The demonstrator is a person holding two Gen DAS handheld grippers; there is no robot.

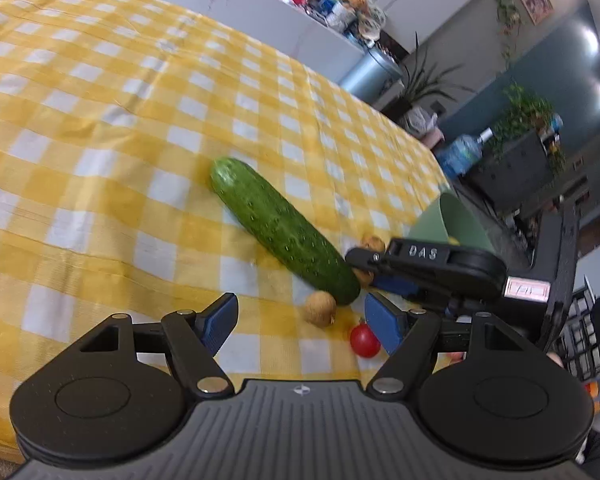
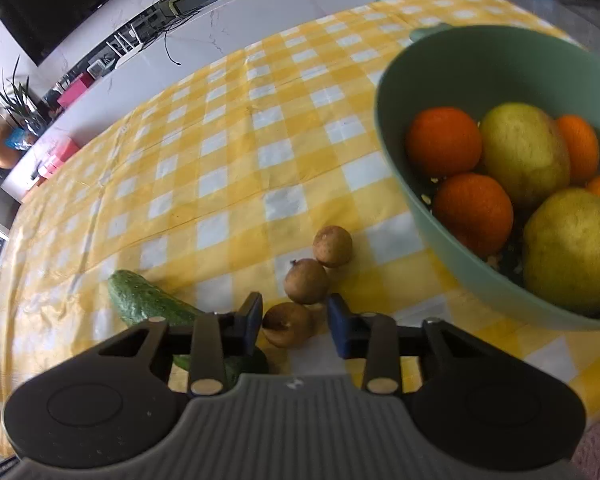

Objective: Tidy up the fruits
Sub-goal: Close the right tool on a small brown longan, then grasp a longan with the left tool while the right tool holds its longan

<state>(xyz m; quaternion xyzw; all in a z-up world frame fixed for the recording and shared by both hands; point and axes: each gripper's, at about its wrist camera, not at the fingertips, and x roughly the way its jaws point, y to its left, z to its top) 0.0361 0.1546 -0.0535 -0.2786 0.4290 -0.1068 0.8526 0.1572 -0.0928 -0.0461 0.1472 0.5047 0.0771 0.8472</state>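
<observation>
The right gripper (image 2: 294,320) is hanging low over the worktop with its jaws narrowed around the nearest longan (image 2: 287,324); the left blue pad (image 2: 252,316) is sitting just at the fruit's skin, while a slim gap is showing at the other pad, so the fruit is lying between them, not yet pinched. Two more longans (image 2: 306,280) are resting just beyond that one, the farther of them (image 2: 333,246) touching its neighbour, and the cucumber (image 2: 148,300) is lying just beside the nearest longan, partly under the gripper body. The green bowl (image 2: 396,152), already holding oranges (image 2: 444,140) and yellow pears (image 2: 524,152), is standing near the longans on the yellow checked cloth (image 2: 220,140). To do this step well, I judge the pads should be centring on the fruit's widest part and closing gently, since a small round longan is likely to squirt sideways toward the cucumber. The left gripper (image 1: 300,320) is hovering with jaws wide and nothing between them, near the cucumber's end, with another longan (image 1: 320,308) and a cherry tomato (image 1: 365,340) just ahead. Raised letters on the right gripper's finger (image 1: 422,252) are reading "DAS".
</observation>
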